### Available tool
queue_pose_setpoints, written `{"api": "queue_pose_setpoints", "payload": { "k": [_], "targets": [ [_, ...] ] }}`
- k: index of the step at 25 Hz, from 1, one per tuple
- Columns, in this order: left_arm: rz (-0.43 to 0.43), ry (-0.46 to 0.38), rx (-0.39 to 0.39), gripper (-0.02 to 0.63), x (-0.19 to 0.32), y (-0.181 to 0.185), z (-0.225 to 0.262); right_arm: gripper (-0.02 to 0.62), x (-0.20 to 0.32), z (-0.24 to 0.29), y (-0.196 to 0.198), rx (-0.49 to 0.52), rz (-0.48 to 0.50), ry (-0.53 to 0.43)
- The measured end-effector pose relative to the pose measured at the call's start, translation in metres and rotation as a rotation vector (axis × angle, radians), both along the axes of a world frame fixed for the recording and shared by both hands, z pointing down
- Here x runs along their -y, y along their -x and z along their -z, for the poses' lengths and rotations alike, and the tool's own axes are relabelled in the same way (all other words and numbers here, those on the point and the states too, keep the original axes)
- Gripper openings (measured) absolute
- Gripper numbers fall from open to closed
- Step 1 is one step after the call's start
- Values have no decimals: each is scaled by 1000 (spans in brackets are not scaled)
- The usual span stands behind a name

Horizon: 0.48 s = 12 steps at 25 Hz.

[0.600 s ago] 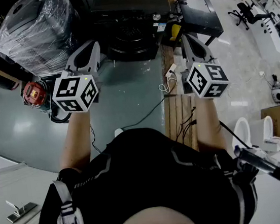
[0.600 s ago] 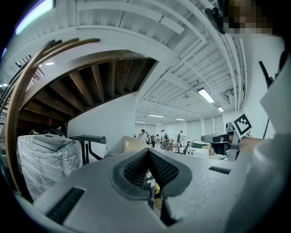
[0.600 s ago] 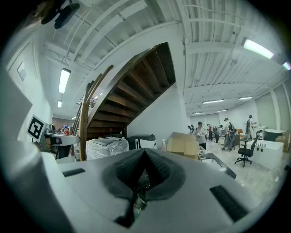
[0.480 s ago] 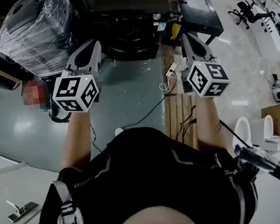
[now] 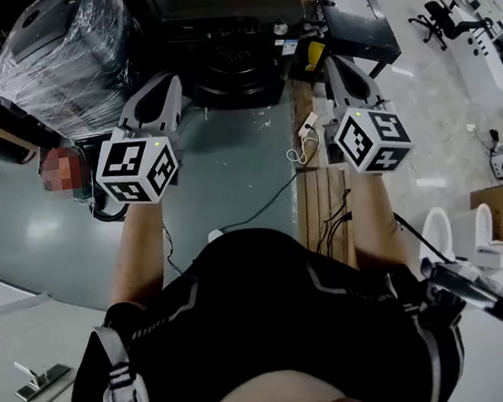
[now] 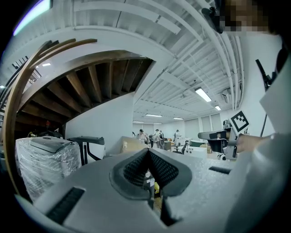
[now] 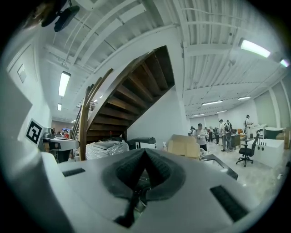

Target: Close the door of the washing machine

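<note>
The dark washing machine [image 5: 226, 10] stands on the floor ahead of me, its round front [image 5: 234, 64] facing me; how its door stands is not clear from above. My left gripper [image 5: 161, 86] is held level short of the machine's left side, jaws shut and empty, also seen as the left gripper [image 6: 148, 154]. My right gripper [image 5: 341, 69] is level to the machine's right, likewise shut with nothing in it, also seen as the right gripper [image 7: 144, 154]. Neither touches the machine. In the right gripper view the machine [image 7: 143, 143] shows small beyond the jaws.
A plastic-wrapped appliance [image 5: 66, 50] stands left of the machine. A black table [image 5: 360, 16] and a cardboard box [image 7: 184, 146] are at its right. A wooden pallet [image 5: 321, 205] with a power strip [image 5: 304, 131] and cables lies underfoot. Toilets [image 5: 439, 230] stand at the right.
</note>
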<state>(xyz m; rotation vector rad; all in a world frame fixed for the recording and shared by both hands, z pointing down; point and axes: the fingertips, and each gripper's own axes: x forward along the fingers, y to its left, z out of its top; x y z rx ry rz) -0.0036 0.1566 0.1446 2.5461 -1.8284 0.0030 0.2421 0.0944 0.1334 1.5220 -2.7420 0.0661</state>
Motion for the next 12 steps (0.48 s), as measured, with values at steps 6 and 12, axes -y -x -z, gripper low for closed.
{"api": "queue_pose_setpoints", "payload": {
  "k": [6, 12],
  "targets": [
    [-14, -4, -2, 2, -3, 7, -1, 5, 0, -8, 16, -13, 18, 18],
    [-25, 4, -5, 2, 0, 30, -8, 5, 0, -11, 48, -16, 51, 26]
  ]
}}
